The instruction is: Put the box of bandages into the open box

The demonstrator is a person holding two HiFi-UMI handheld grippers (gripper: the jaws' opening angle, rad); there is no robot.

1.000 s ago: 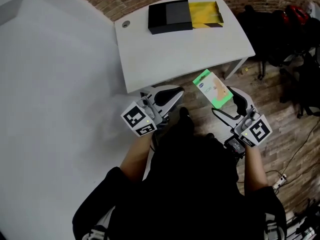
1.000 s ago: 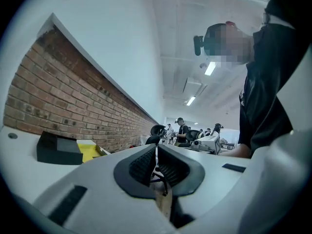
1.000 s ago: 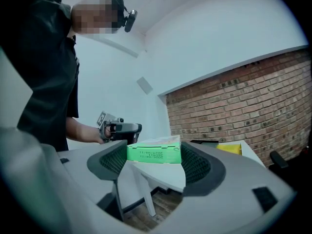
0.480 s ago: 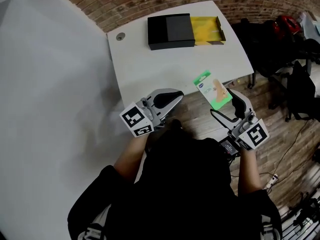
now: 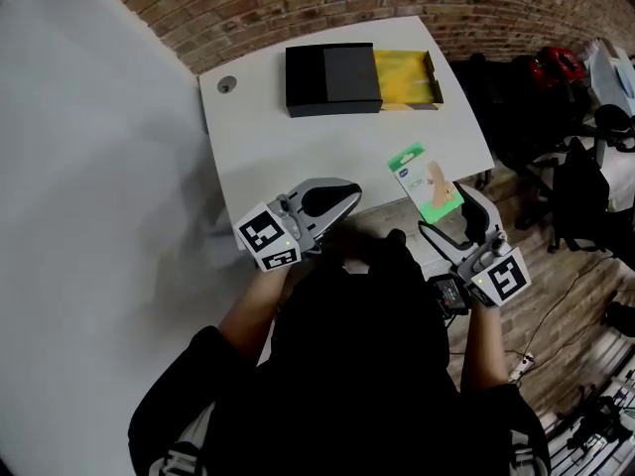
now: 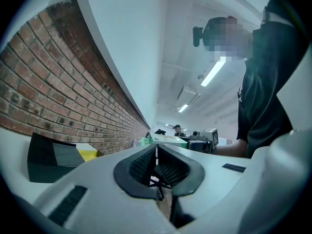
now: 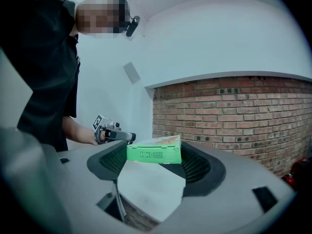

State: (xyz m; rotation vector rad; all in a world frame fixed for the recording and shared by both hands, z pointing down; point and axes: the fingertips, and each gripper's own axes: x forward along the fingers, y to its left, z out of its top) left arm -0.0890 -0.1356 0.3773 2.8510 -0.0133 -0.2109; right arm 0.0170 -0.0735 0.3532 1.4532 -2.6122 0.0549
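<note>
A green and white box of bandages (image 5: 425,180) hangs over the near right edge of the white table (image 5: 298,137), with my right gripper (image 5: 448,202) shut on it. In the right gripper view the box of bandages (image 7: 154,152) sits clamped between the two black pads. The open box (image 5: 359,77), black with its sleeve slid left and a yellow inside (image 5: 402,75), lies at the table's far edge. It shows as a black box (image 6: 51,157) in the left gripper view. My left gripper (image 5: 342,198) is shut and holds nothing, at the table's near edge.
A brick wall (image 5: 298,8) runs behind the table. Black chairs and bags (image 5: 556,117) crowd the wooden floor to the right. A round cable hole (image 5: 227,84) marks the table's far left corner. A white wall (image 5: 89,196) lies to the left.
The person has stepped closer to the table. My right gripper has carried the box of bandages from over the floor to above the table's near right edge. The left gripper came along.
</note>
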